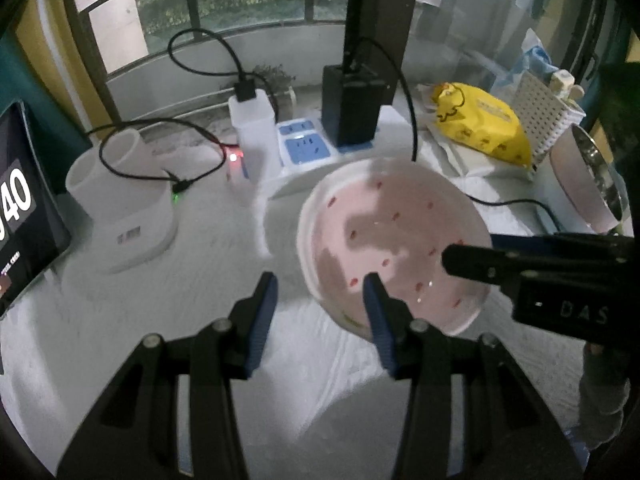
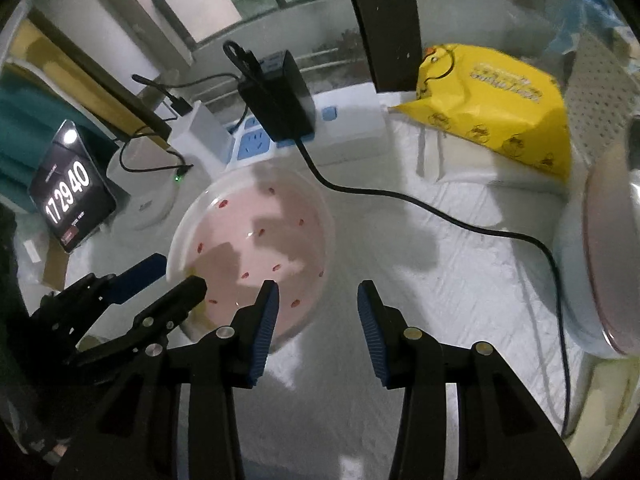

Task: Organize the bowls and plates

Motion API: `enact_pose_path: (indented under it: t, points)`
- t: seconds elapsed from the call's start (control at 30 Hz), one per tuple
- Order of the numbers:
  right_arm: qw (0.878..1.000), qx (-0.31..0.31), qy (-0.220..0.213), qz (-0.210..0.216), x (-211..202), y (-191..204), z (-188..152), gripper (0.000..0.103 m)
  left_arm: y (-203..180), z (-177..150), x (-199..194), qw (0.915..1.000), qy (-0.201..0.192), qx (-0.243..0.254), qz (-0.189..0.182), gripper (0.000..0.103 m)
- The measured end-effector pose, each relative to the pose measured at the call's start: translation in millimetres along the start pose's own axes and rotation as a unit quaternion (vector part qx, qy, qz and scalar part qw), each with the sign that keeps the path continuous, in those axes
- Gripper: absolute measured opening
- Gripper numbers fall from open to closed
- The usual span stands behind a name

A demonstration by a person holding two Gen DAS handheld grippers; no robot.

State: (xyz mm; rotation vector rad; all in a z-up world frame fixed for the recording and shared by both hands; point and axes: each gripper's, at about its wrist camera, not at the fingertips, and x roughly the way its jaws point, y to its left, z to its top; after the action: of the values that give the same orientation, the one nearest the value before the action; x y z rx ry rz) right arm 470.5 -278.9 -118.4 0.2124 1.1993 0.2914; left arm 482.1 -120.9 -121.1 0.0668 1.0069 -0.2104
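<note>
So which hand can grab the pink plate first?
Probably the left. The left gripper is open with the pink plate's near rim between its fingers. The right gripper is open too, but only one finger overlaps the plate's edge.

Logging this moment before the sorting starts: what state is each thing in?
Plate: flat on the cloth, empty, not gripped.
Left claw: open, one finger over the plate's rim.
Right claw: open, beside the plate.
Power strip: black adapter plugged in.
Clock: lit.
</note>
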Motion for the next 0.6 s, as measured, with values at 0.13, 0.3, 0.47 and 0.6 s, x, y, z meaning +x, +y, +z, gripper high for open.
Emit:
enact_pose_path:
  t: [0.13, 0.3, 0.47, 0.6]
  points:
    - [0.999, 0.012, 0.017, 0.024, 10, -5, 6, 0.033, 0, 2, 8, 0.9999, 0.01, 0.0, -0.005, 0.036]
    - [0.999, 0.004, 0.028, 0.028, 15, -4, 9, 0.029, -9, 2, 11, 0.9997, -0.001, 0.023, 0.012, 0.027]
    - [1.0, 0.003, 0.017, 0.017, 11, -7, 8, 0.018, -6, 2, 8, 0.9997, -0.01, 0.021, 0.004, 0.02]
    - [1.0, 0.002, -0.005, 0.001, 4, -8, 7, 0.012, -12, 1, -3, 0.999, -0.026, 0.035, 0.001, 0.019]
